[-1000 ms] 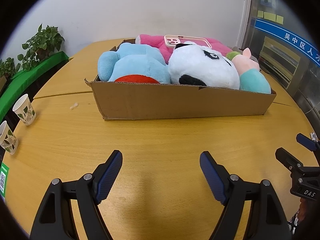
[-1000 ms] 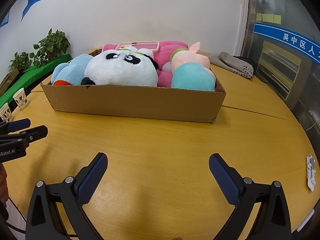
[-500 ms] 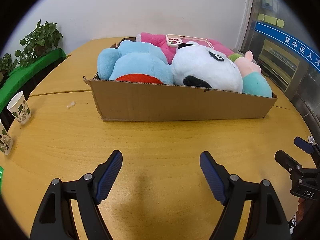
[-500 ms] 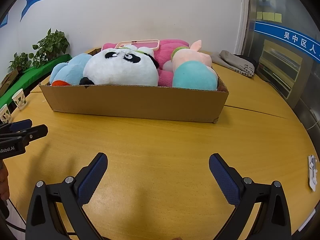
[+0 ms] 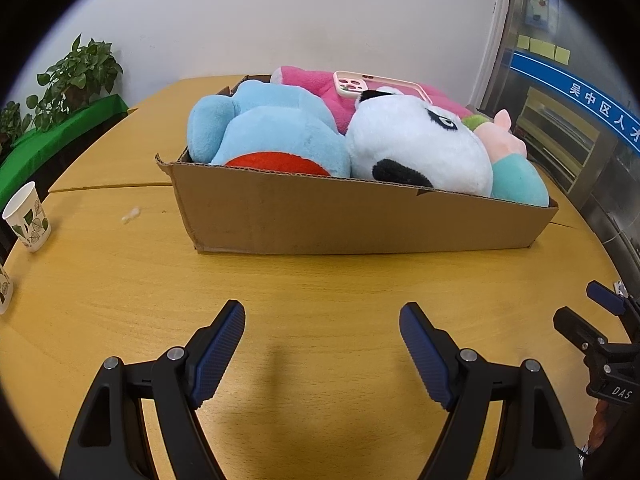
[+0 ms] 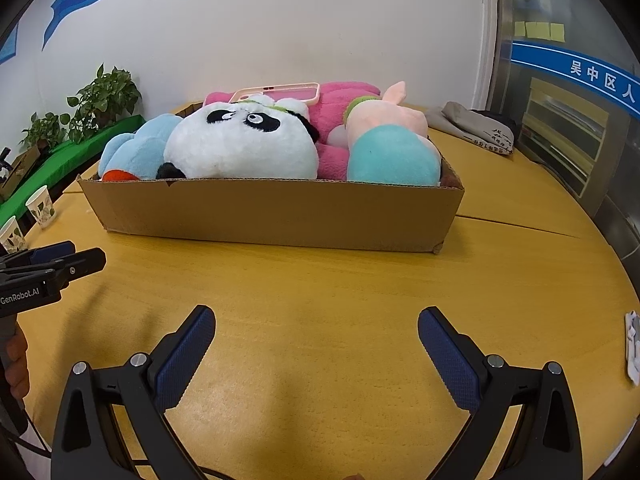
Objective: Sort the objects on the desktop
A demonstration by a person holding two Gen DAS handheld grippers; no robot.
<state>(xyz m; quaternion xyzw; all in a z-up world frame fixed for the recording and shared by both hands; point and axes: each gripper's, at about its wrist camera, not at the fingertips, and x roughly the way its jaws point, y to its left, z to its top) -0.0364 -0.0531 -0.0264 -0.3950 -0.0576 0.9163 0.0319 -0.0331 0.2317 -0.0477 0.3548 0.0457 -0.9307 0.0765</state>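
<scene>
Both tongs, left gripper point(image 5: 322, 344) and right gripper point(image 6: 316, 350), hover apart and empty over the table point(image 5: 320, 280). Ahead, the cardboard box point(image 5: 352, 216) holds the soft toys point(image 5: 416, 148) and a phone case point(image 5: 360, 86). Paper cups point(image 5: 28, 216) stand far left.

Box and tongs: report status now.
Left tongs open, empty. Right tongs open, empty. Box full of plush toys, phone case on top. Table between tongs and box bare.
</scene>
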